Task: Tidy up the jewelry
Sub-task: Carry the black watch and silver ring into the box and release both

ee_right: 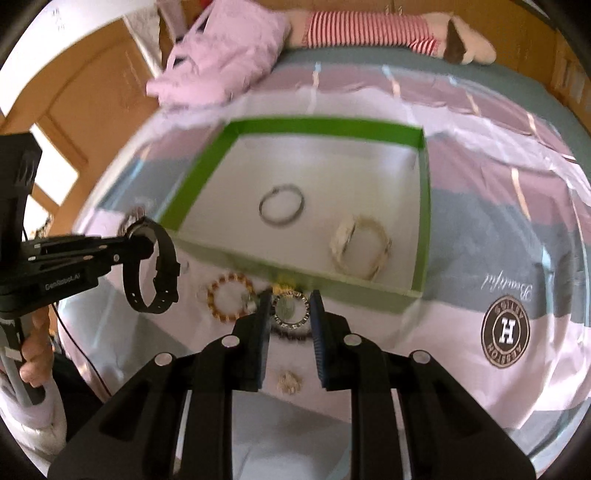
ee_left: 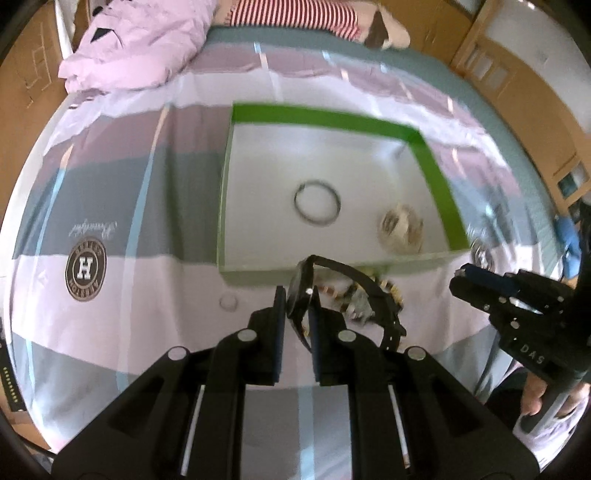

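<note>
My left gripper is shut on the case of a black watch, whose strap loops off to the right. It hangs above the bed, just short of the green box. From the right wrist view, the left gripper carries the black watch at the left. My right gripper is open over a silvery round piece lying on the bed. Beside that lie an amber bead bracelet and a small gold item. Inside the box are a silver bangle and a pale bracelet.
The striped bedsheet carries a small clear ring left of the watch. A pink folded quilt and a striped plush toy lie at the far end. A hand grips the left handle. Wooden furniture borders the bed.
</note>
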